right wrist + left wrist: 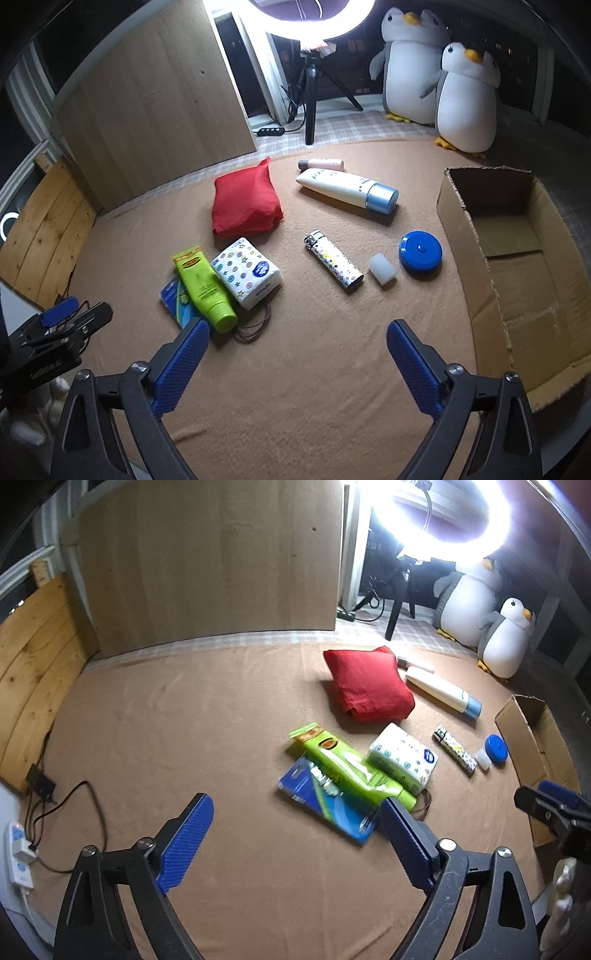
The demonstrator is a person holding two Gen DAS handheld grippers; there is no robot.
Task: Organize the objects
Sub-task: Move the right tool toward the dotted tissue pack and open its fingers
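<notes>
Two plush penguins [439, 77] beside a ring light [314, 22].

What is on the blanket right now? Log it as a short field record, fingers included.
surface: brown blanket
container: cardboard box, open, on the right, nothing visible inside
loose items: red pouch, white bottle, lighter, blue lid
stacked items: green tube lying over a blue pack, beside a tissue pack
left gripper: fingers open, nothing between
right gripper: fingers open, nothing between
</notes>
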